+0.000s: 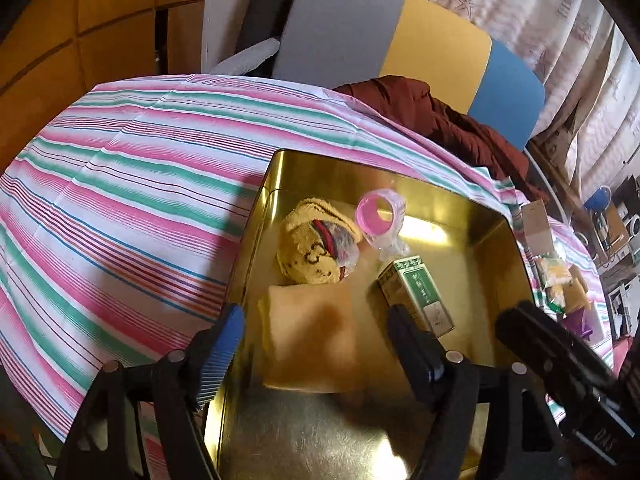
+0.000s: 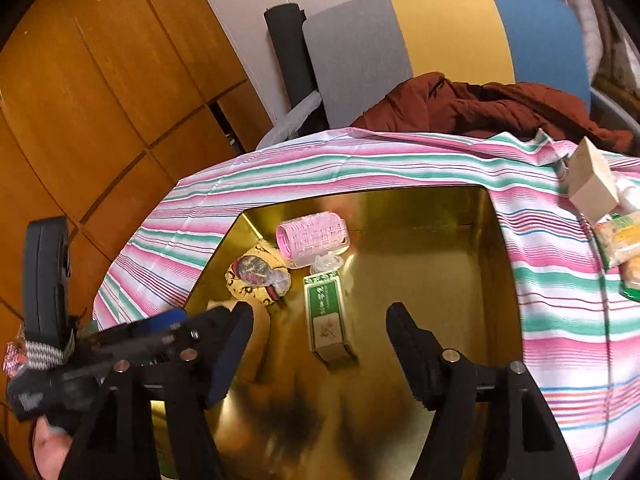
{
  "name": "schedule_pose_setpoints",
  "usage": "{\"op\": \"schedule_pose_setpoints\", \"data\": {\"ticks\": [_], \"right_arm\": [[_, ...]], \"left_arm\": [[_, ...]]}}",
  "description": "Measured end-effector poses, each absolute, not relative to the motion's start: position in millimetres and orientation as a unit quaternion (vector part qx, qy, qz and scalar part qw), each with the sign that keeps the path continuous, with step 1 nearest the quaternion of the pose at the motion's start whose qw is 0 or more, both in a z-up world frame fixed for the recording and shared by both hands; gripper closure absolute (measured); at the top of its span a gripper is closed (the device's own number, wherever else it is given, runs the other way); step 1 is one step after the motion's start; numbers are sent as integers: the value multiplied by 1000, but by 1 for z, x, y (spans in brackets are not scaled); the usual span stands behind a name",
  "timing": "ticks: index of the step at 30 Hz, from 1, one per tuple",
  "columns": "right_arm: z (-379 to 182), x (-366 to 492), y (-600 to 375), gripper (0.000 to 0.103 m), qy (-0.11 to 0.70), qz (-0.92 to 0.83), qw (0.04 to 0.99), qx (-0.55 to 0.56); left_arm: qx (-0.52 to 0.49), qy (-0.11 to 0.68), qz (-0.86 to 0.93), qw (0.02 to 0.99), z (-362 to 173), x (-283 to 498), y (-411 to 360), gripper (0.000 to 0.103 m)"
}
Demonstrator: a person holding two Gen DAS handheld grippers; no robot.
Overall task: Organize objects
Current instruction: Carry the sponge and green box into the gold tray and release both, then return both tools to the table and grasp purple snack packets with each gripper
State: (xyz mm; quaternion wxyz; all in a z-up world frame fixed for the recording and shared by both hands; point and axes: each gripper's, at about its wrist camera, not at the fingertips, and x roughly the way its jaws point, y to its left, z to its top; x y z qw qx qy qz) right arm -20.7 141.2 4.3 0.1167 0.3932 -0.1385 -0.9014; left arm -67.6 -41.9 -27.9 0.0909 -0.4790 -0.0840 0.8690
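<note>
An open gold tin [image 1: 472,268] stands on the striped tablecloth [image 1: 120,200]. It holds a yellow knitted piece in clear wrap [image 1: 316,248], a pink hair roller [image 1: 380,216], a green carton [image 1: 420,296] and a blurred tan folded cloth [image 1: 308,340]. My left gripper [image 1: 318,346] is open above the tin, with the tan cloth lying between its fingers and no pad touching it. My right gripper [image 2: 320,336] is open too, hovering over the green carton [image 2: 326,316] without touching it. In the right wrist view the roller [image 2: 312,240] lies at the tin's [image 2: 440,248] far left.
A small white box [image 2: 592,184] and snack packets [image 2: 620,240] lie on the cloth to the tin's right. A chair with a grey, yellow and blue back [image 1: 400,40] holds a rust-red garment [image 1: 440,120] behind the table. Beyond the left edge lies wooden floor.
</note>
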Motion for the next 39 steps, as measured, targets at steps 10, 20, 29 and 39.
{"op": "schedule_pose_setpoints", "data": {"ticks": [10, 20, 29, 39], "right_arm": [[11, 3, 162, 32, -146, -909, 107, 376], [25, 19, 201, 32, -142, -927, 58, 343], [23, 34, 256, 32, -171, -926, 1, 337], [2, 66, 315, 31, -174, -921, -57, 343]], "left_arm": [[-463, -131, 870, 103, -18, -55, -38, 28], [-465, -162, 849, 193, -15, -41, 2, 28], [-466, -109, 843, 245, -6, -26, 58, 28], [-469, -48, 822, 319, 1, 1, 115, 28]]}}
